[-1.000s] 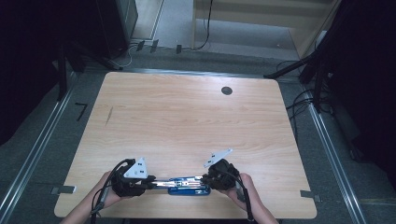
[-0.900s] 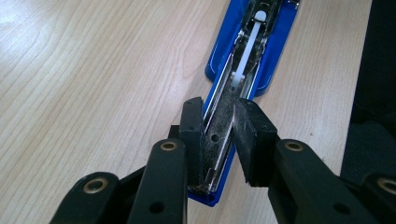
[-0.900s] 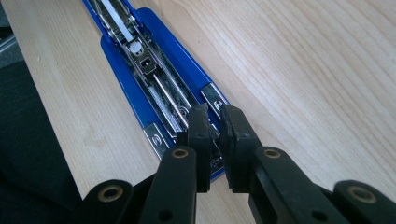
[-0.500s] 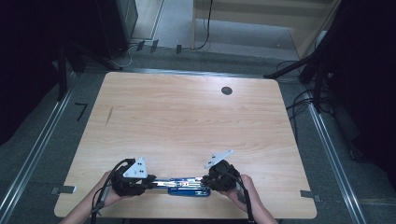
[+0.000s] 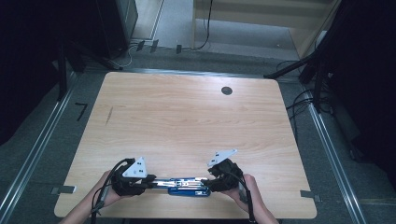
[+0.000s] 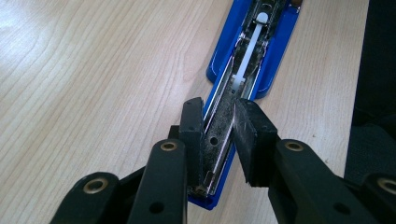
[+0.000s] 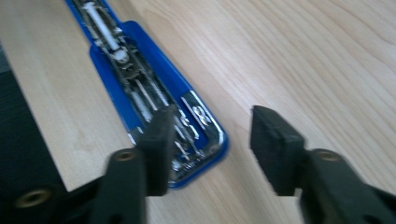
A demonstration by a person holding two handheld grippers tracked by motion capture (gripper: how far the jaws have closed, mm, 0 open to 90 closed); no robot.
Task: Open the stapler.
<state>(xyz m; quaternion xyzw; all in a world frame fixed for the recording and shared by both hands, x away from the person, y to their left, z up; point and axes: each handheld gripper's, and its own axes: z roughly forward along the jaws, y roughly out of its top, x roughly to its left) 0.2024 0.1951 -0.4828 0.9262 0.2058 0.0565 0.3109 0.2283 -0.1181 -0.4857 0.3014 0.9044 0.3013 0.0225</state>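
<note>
A blue stapler (image 5: 187, 185) lies opened out flat along the table's front edge, its metal channel facing up. My left gripper (image 5: 148, 182) is shut on the metal arm at the stapler's left end. In the left gripper view both pads (image 6: 245, 130) press the sides of that arm on the stapler (image 6: 252, 51), with the left gripper (image 6: 219, 126) right over it. My right gripper (image 5: 212, 181) is at the other end. Its jaws have just been opening. In the right gripper view the right gripper (image 7: 212, 140) stands apart, one pad (image 7: 159, 140) over the stapler's end (image 7: 140, 88), the other over bare wood.
The wooden table (image 5: 187, 121) has a small dark round hole (image 5: 227, 90) at the back right. Its front edge runs just below both hands. Metal floor rails (image 5: 37, 149) and cables flank the table, with dark cabinets behind.
In the high view both hands and the stapler keep their places; no shift can be made out there.
</note>
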